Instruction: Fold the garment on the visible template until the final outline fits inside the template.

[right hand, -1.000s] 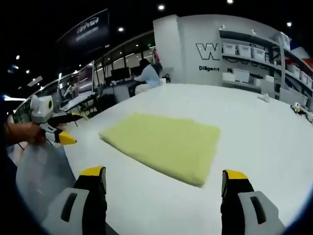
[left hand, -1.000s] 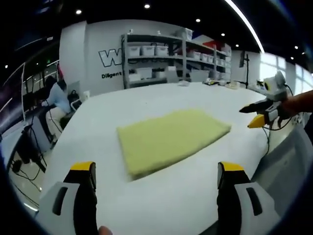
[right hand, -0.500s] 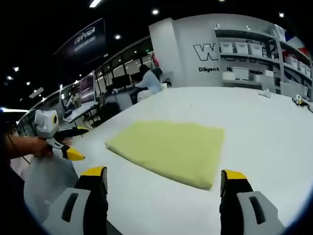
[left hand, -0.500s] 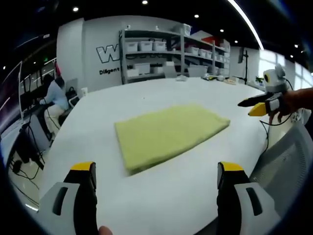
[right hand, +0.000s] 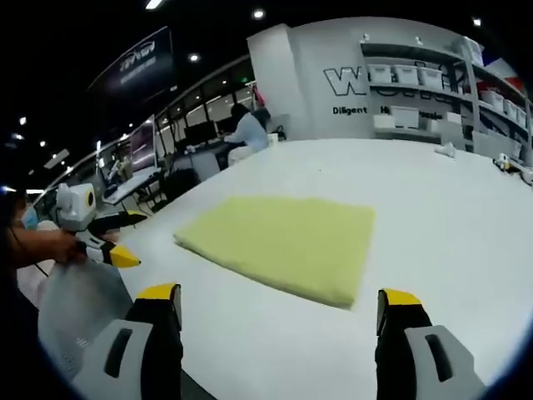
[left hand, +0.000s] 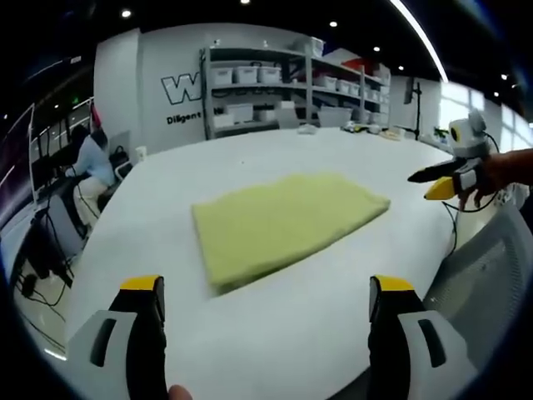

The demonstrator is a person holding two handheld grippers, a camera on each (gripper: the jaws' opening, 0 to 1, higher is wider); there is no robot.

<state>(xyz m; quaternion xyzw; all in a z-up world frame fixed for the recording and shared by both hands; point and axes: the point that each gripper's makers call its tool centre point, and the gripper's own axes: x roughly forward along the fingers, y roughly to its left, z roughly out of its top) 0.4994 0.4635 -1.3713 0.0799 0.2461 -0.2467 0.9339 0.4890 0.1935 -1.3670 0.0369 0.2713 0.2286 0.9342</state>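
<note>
One folded yellow garment (left hand: 287, 223) is laid flat on the white table (left hand: 250, 333) — long axis diagonal; left gripper (left hand: 265, 333) and right gripper (right hand: 279, 337) are held wide apart, empty.

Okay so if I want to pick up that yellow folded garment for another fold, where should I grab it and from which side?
Probably the near corner of the yellow garment, where its thick folded edge faces the grippers. It lies flat on the white table, so come in low from the near side, sliding one jaw under the edge. The left gripper and right gripper both stand open, short of it.
</note>
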